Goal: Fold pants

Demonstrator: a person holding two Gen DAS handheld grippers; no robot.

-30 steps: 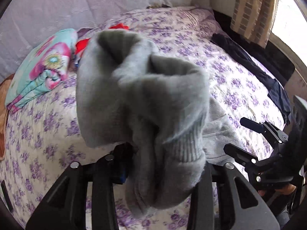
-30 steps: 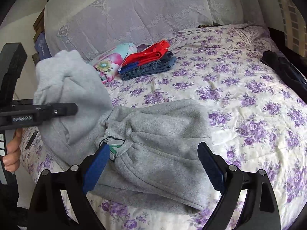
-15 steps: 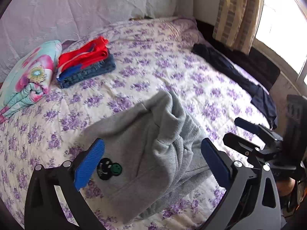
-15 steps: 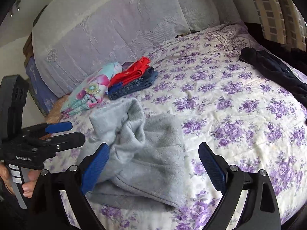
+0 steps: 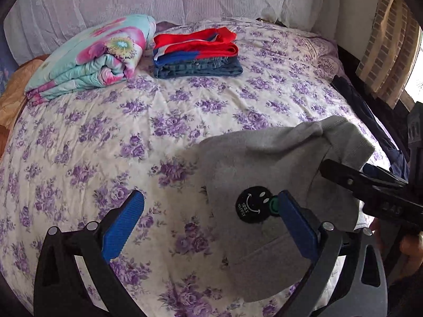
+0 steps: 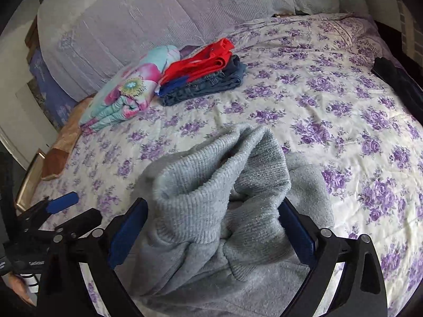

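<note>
Grey sweatpants [image 5: 264,163] with a black smiley patch [image 5: 250,207] lie rumpled on the flowered bed sheet [image 5: 132,132]. My left gripper [image 5: 210,224] is open wide just above the sheet; its right pad [image 5: 296,227] overlaps the patch side of the pants and grips nothing. In the right wrist view the ribbed leg ends of the pants [image 6: 216,190] stand bunched between the fingers of my right gripper [image 6: 212,232]. Its jaws are closing around that bunch, which fills the gap. The left gripper [image 6: 71,211] shows at the left edge, the right gripper [image 5: 346,167] at the far right.
A folded stack of red, blue and denim clothes [image 5: 195,52] and a folded floral blanket [image 5: 92,55] lie at the head of the bed. A dark garment [image 5: 370,121] stretches along the right edge. A curtain [image 5: 383,47] hangs beyond. A hand [image 5: 409,245] holds the right gripper.
My left gripper let the pants go and opened; they dropped onto the bed and it moved left. My right gripper came forward over the bunched leg ends and its jaws narrowed.
</note>
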